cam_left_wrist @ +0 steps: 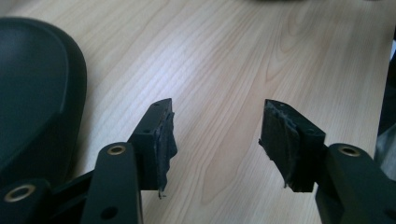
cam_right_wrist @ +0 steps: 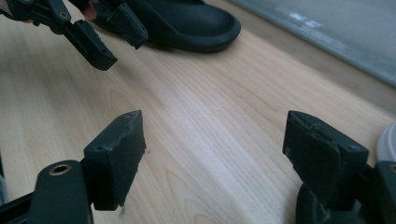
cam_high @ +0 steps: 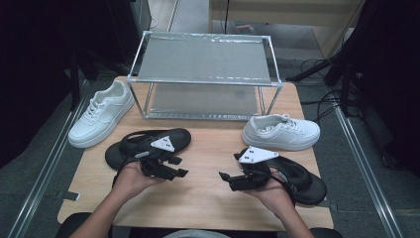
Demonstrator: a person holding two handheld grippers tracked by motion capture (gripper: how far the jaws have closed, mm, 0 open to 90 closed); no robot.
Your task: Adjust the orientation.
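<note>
From the high view, a person's two hands come in from the bottom edge over a wooden table (cam_high: pixel 208 148), each holding a gripper. The left gripper (cam_high: pixel 181 166) hovers just in front of a black sandal (cam_high: pixel 130 143) that lies on the left half of the table, and its jaws stand apart with nothing between them. The right gripper (cam_high: pixel 224 180) sits near the table's front right, jaws also spread and empty, pointing toward the left one; a second black sandal (cam_high: pixel 303 182) lies right behind that hand, partly covered by it. A white sneaker (cam_high: pixel 101 119) rests at the table's left edge, and another white sneaker (cam_high: pixel 281 132) lies on the right, beyond the second sandal. A two-level metal rack (cam_high: pixel 205 74) stands at the back of the table, both shelves bare. In the left gripper view, the two jaws are wide apart over bare wood, and the rounded edge of the black sandal (cam_left_wrist: pixel 37 93) lies just to their left, not touching them. In the right gripper view, the jaws are likewise open over the wood grain, gripping nothing; farther off, the left gripper (cam_right_wrist: pixel 119 39) hangs above the table with the first sandal (cam_right_wrist: pixel 187 23) just behind it.
</note>
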